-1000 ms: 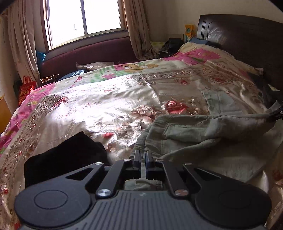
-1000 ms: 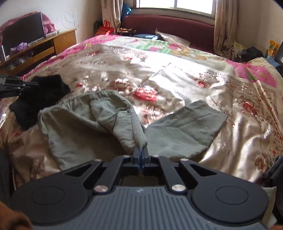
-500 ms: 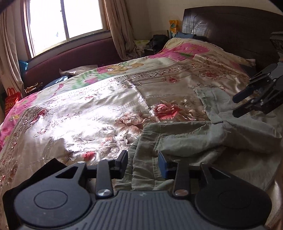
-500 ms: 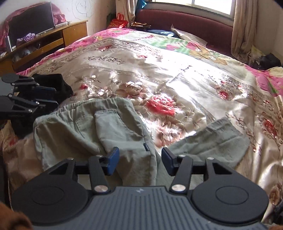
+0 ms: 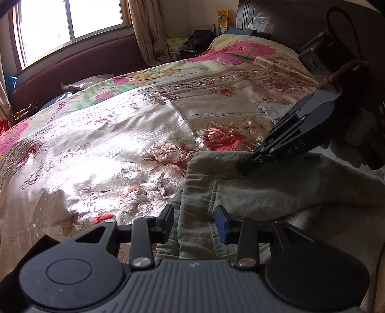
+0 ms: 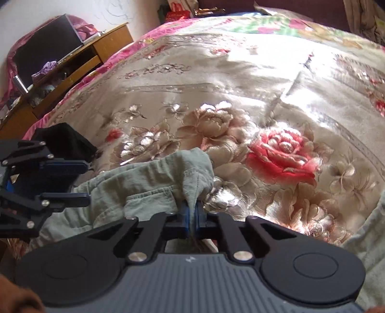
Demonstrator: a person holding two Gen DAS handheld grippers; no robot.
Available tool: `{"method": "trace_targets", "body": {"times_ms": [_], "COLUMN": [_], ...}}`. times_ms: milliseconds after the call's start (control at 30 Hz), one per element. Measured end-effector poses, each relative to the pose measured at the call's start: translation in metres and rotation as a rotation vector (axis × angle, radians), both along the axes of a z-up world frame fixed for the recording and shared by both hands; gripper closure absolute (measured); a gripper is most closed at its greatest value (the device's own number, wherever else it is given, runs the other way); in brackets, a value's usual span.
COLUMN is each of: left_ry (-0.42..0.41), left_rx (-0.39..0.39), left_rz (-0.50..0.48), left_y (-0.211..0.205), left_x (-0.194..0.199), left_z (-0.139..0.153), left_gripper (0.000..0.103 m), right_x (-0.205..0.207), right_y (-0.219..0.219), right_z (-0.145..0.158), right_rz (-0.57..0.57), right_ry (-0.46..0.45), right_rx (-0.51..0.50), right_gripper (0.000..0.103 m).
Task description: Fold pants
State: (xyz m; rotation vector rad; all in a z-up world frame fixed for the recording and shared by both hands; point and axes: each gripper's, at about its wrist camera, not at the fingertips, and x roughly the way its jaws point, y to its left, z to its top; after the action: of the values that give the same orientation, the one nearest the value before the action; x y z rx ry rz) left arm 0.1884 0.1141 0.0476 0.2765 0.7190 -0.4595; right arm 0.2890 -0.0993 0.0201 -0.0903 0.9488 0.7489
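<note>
The grey-green pants [image 5: 252,190] lie rumpled on the flowered satin bedspread [image 5: 115,149], near the bed's near edge, with a loose stretch of the same cloth reaching toward the headboard [image 5: 288,21] side. The left gripper [image 5: 194,222] hangs low over the crumpled end of the garment with its jaws spread; a ridge of fabric sits in the gap between the blue-padded fingers [image 5: 222,226], and neither pad presses it. The right gripper [image 6: 190,216] has its jaws pressed together on a fold of the pants, pinching a peak of cloth that rises in a small tent just ahead of the tips. In the left wrist view that gripper comes in from the headboard side, its tips touching the upper fold of the garment. A black piece of clothing [image 6: 65,142] lies on the bedspread just beside the pants, toward the wooden cabinet [image 6: 79,65]. Beyond the far edge of the bed stand a dark red sofa [image 5: 77,65] and a bright window [image 5: 72,21].
</note>
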Motion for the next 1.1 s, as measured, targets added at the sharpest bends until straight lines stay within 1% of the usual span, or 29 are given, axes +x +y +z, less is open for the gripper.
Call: {"method": "trace_targets", "body": {"times_ms": [100,167,200,267,333,367,400,467,500,567,633,667,767,800,867,900,933,967,1000,1033,1067,1100], "left_ry": [-0.054,-0.094,-0.105,-0.124,-0.127,-0.123,-0.109,-0.074,-0.053,-0.009,0.018,0.022,0.004,-0.004,-0.041,-0.060,-0.090,-0.110,-0.122,-0.147,-0.179,-0.207], "left_rx": [0.047,0.071,0.075,0.077,0.080,0.079,0.078,0.089,0.097,0.107,0.082,0.071,0.045,0.037,0.046,0.063,0.096,0.123,0.141,0.167,0.196,0.218], "left_rz": [-0.018,-0.024,-0.021,-0.016,-0.001,0.008,0.020,0.047,0.061,0.094,0.119,0.129,0.131,0.128,0.124,0.119,0.103,0.085,0.068,0.036,0.013,0.002], "left_y": [0.000,0.002,0.003,0.009,0.017,0.020,0.025,0.032,0.035,0.040,0.042,0.042,0.038,0.037,0.033,0.031,0.027,0.024,0.021,0.017,0.012,0.009], "left_x": [-0.015,-0.034,-0.042,-0.066,-0.095,-0.106,-0.122,-0.143,-0.151,-0.164,-0.173,-0.176,-0.178,-0.177,-0.174,-0.172,-0.169,-0.167,-0.165,-0.162,-0.159,-0.156], "left_z": [0.013,0.025,0.029,0.040,0.046,0.046,0.044,0.032,0.025,0.007,-0.004,-0.007,-0.009,-0.008,-0.005,-0.004,-0.003,-0.002,-0.001,0.002,0.005,0.008], "left_gripper": [0.050,0.049,0.047,0.045,0.042,0.039,0.036,0.034,0.034,0.034,0.034,0.034,0.034,0.034,0.034,0.034,0.034,0.034,0.034,0.034,0.034,0.037], "right_x": [-0.035,-0.065,-0.080,-0.118,-0.151,-0.166,-0.180,-0.206,-0.214,-0.222,-0.224,-0.224,-0.223,-0.222,-0.222,-0.221,-0.220,-0.218,-0.213,-0.207,-0.199,-0.190], "right_y": [0.012,0.019,0.022,0.034,0.045,0.050,0.055,0.069,0.074,0.082,0.086,0.086,0.089,0.092,0.100,0.104,0.106,0.108,0.111,0.113,0.113,0.111], "right_z": [0.037,0.064,0.074,0.093,0.100,0.100,0.096,0.075,0.064,0.035,0.016,0.009,0.004,0.004,0.005,0.005,0.006,0.006,0.006,0.007,0.010,0.014], "right_rz": [0.110,0.197,0.238,0.345,0.429,0.472,0.517,0.585,0.595,0.593,0.562,0.536,0.468,0.459,0.458,0.462,0.466,0.468,0.458,0.434,0.405,0.369], "right_ry": [-0.139,-0.243,-0.290,-0.414,-0.490,-0.504,-0.518,-0.557,-0.552,-0.487,-0.445,-0.431,-0.413,-0.418,-0.436,-0.445,-0.454,-0.449,-0.424,-0.380,-0.321,-0.276], "right_rx": [0.006,0.032,0.038,0.026,0.011,0.011,-0.001,-0.086,-0.120,-0.160,-0.185,-0.195,-0.189,-0.195,-0.215,-0.215,-0.202,-0.198,-0.201,-0.195,-0.173,-0.149], "right_gripper": [0.098,0.098,0.098,0.098,0.098,0.098,0.097,0.097,0.096,0.096,0.094,0.094,0.092,0.089,0.063,0.061,0.063,0.070,0.078,0.099,0.100,0.100]}}
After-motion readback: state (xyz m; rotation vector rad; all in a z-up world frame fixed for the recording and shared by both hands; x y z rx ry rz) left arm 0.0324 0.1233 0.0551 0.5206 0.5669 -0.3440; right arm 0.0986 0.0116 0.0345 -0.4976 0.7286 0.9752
